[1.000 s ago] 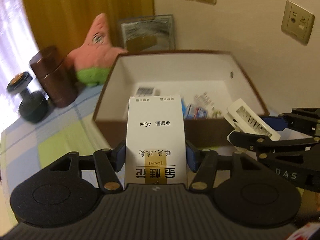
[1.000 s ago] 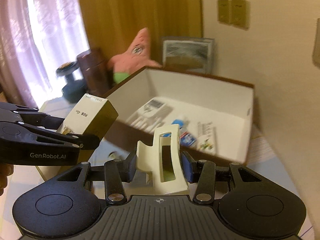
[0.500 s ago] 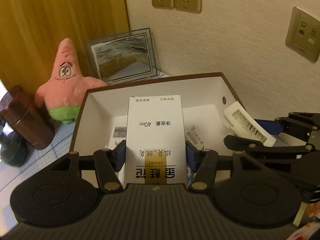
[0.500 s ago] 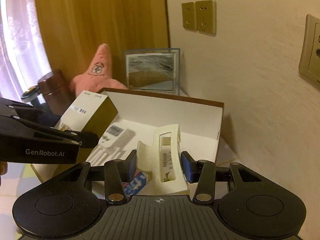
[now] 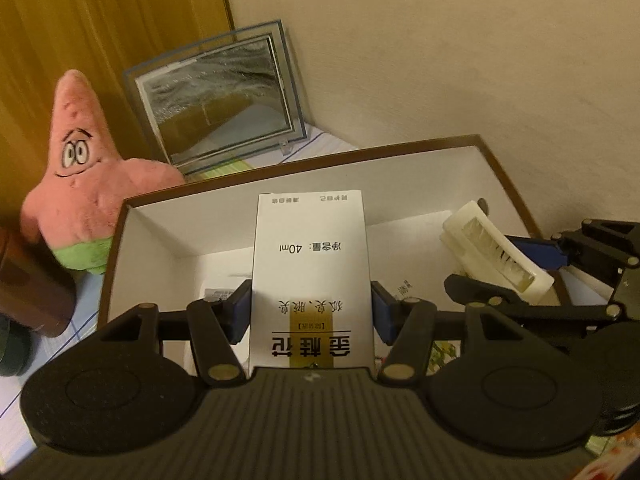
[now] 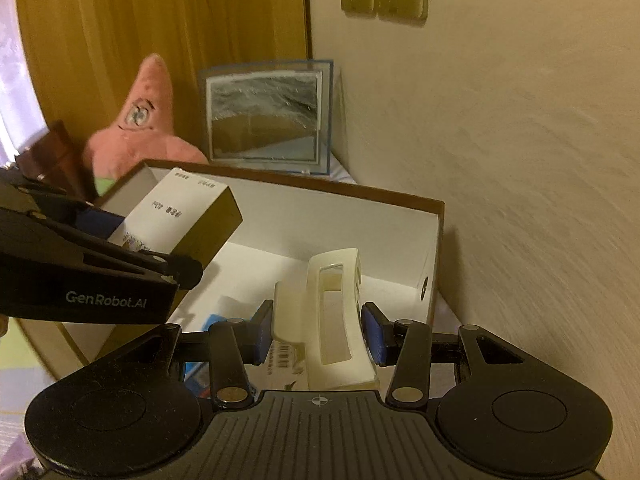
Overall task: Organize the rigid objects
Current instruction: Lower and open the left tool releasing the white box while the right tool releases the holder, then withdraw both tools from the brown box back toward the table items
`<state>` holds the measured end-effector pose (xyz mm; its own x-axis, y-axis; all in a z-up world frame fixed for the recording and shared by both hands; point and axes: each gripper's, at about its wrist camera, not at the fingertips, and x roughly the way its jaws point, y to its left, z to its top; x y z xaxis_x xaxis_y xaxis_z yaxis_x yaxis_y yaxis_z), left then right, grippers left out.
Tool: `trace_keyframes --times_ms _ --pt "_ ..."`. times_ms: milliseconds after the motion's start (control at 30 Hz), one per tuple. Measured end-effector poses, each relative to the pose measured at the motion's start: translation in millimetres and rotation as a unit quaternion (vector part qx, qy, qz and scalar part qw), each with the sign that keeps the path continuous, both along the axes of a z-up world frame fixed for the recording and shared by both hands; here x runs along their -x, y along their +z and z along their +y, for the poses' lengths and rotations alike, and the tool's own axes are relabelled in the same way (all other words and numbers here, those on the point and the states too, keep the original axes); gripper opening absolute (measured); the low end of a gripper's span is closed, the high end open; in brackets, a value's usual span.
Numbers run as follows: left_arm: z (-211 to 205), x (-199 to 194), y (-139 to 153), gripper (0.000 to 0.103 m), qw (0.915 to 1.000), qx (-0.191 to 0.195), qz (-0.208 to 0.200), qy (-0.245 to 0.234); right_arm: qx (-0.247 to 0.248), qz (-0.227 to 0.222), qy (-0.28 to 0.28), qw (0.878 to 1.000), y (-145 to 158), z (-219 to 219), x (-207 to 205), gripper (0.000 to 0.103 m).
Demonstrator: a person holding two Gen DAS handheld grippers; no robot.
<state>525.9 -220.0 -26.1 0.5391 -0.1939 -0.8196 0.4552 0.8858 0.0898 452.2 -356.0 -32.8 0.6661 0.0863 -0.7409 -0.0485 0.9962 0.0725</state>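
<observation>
Storage box (image 5: pixel 280 172), brown outside and white inside, is the biggest thing in the corner, and it stands open on the table close to the wall. Both grippers hang over its opening. Behind the box a glass picture frame (image 5: pixel 216 96) leans in the corner, and a pink star plush toy (image 5: pixel 80 168) sits to the left of it, beside a dark brown canister (image 5: pixel 28 280).

Over the left part of the box, the left gripper (image 5: pixel 312 312) pinches a white carton (image 5: pixel 310 272) with a gold stripe and black printed characters. Its blue pads (image 5: pixel 242 312) press on the two long sides, and the carton points out forward over the white floor of the box.

Over the right part, the right gripper (image 6: pixel 318 330) pinches a cream plastic hair claw clip (image 6: pixel 334 320), with a pad on each side of it. The clip is above the floor near the right wall.

On the floor of the box lie some small packets (image 6: pixel 280 356); their kind I cannot tell.
</observation>
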Motion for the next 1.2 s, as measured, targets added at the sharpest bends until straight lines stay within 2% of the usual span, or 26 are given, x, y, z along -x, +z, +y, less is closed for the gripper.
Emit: trace_keyframes --times_ms 267,533,767,1200 --pt "-8 -25 -24 0.055 0.9997 0.0 0.023 -0.006 0.024 0.023 -0.001 0.999 -23 1 -29 0.043" --pt "-7 -36 -31 0.056 0.9997 0.004 0.021 -0.007 0.054 0.021 -0.002 0.998 -31 4 -42 0.043" --pt "0 -34 -27 0.057 0.9998 0.008 0.02 -0.001 0.038 0.014 -0.005 0.999 -29 -1 -38 0.054" --pt "18 -5 -14 0.057 0.9997 0.018 0.014 0.012 -0.018 -0.001 -0.009 1.0 -8 -8 -7 0.059"
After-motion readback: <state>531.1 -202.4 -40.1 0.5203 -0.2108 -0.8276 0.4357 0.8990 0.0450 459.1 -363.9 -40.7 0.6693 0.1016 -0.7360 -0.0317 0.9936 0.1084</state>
